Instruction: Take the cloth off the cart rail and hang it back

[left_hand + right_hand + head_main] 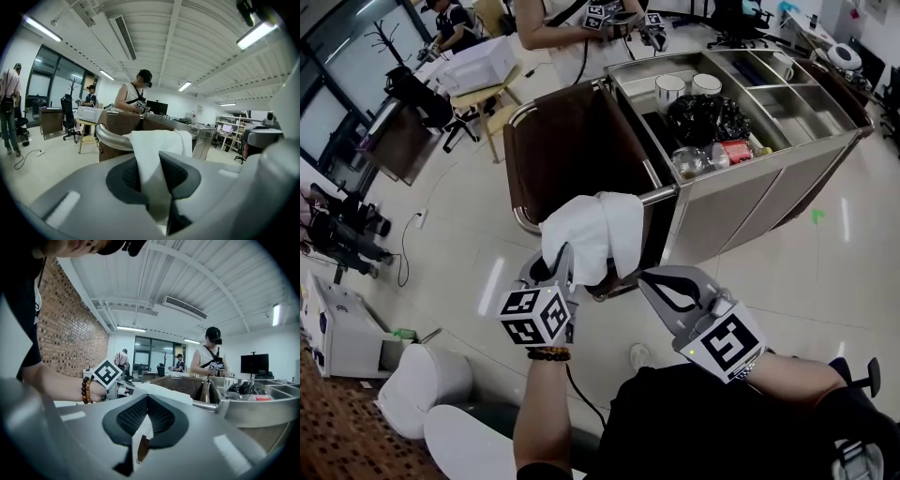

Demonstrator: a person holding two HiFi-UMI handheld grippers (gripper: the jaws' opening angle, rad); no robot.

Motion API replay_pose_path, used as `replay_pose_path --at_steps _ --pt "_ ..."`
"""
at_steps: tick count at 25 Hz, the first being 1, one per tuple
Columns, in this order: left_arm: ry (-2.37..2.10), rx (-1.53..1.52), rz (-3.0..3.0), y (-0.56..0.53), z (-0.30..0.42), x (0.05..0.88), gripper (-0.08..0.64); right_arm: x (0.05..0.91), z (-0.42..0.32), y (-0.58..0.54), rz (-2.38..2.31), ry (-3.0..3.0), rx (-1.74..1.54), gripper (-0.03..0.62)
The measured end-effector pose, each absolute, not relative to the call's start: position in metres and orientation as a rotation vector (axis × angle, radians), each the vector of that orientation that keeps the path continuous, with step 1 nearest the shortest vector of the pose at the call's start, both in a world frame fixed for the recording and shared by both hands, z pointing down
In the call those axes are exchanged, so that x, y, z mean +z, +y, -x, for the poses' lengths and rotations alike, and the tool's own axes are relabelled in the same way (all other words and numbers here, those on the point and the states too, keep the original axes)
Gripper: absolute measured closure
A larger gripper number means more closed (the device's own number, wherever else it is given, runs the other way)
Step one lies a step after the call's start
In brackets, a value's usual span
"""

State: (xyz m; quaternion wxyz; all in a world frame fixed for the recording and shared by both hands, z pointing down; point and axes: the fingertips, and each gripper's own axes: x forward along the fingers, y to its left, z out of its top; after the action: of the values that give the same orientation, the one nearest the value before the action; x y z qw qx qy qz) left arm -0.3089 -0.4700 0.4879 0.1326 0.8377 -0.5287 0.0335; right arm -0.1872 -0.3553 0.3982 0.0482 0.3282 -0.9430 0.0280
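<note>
Across a pale tiled floor (469,234) stands a steel cart (741,211), its open top bins holding two cups (670,89) and some dark wrapped goods. A brown bag (572,150) hangs inside the chrome rail (517,173) at the cart's near end. A second person (567,28) stands at the far side, cut off by the top edge of the head view.

The wearer's left forearm (542,412) rises bare and almost straight from the bottom of the head view and aims the left tongs (565,267) up at the rail. The right forearm (792,367) comes in from the lower right and slants leftward, so the right tongs (649,279) point up and left, ending just beside the left pair.

The white cloth (595,230) lies folded over the rail's near corner and hangs down on both sides. The left tongs are clamped on its near hanging part; the left gripper view shows the cloth running down between the two pads, pinched there. The right tongs are closed tip to tip with nothing between them.

A bead bracelet (548,354) circles the left wrist.

Both hands are hidden under the marker cubes. The cloth covers the stretch of rail beneath it, and its lower end is lost behind the left tongs. Whether the right tongs touch the cloth I cannot tell.
</note>
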Motion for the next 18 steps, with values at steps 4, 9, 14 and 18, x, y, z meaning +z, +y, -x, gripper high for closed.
replay_pose_path --at_steps 4,9,14,18 --pt "-1.591 0.073 -2.43 -0.461 0.299 0.475 0.514 0.394 0.17 -0.347 -0.997 -2.889 0.081 0.592" --pt "-1.612 0.075 -2.456 -0.449 0.284 0.458 0.523 0.386 0.157 -0.335 -0.997 -2.905 0.067 0.592" --pt "-1.644 0.046 -2.478 -0.428 0.27 0.447 0.528 0.382 0.141 -0.314 -0.997 -2.927 0.04 0.592" --pt "-1.687 0.0 -2.508 -0.408 0.259 0.426 0.528 0.377 0.127 -0.295 -0.994 -2.945 0.025 0.592"
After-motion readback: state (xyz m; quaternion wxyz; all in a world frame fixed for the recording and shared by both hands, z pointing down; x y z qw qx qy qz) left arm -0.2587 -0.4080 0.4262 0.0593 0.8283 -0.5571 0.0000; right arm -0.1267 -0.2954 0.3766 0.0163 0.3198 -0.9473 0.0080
